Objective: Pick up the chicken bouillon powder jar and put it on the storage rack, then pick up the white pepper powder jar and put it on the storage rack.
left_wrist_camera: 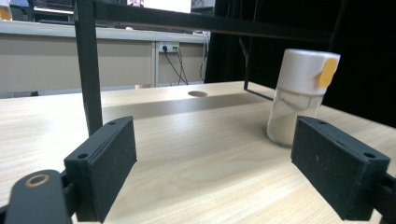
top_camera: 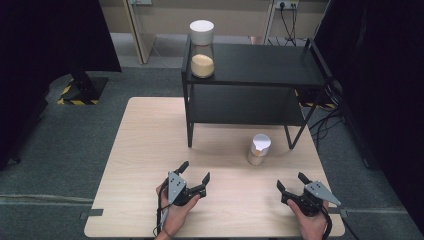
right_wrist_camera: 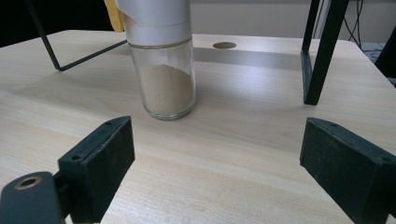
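Nearest us, both hands rest low over the pale wooden bench (top_camera: pixel 140 150): our left gripper (top_camera: pixel 194 181) and right gripper (top_camera: pixel 290 182) each point forward, fingers spread, pinching nothing. Beyond them the small glass shaker jar with white cap (top_camera: pixel 258 149) stands upright near the black metal shelf (top_camera: pixel 260 65).

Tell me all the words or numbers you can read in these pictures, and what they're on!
There are none to read. The small jar on the table has a plain white cap and a blank yellow tab. The big jar on the black shelf has no label. The yellow-and-black stripes on the floor carry no words.
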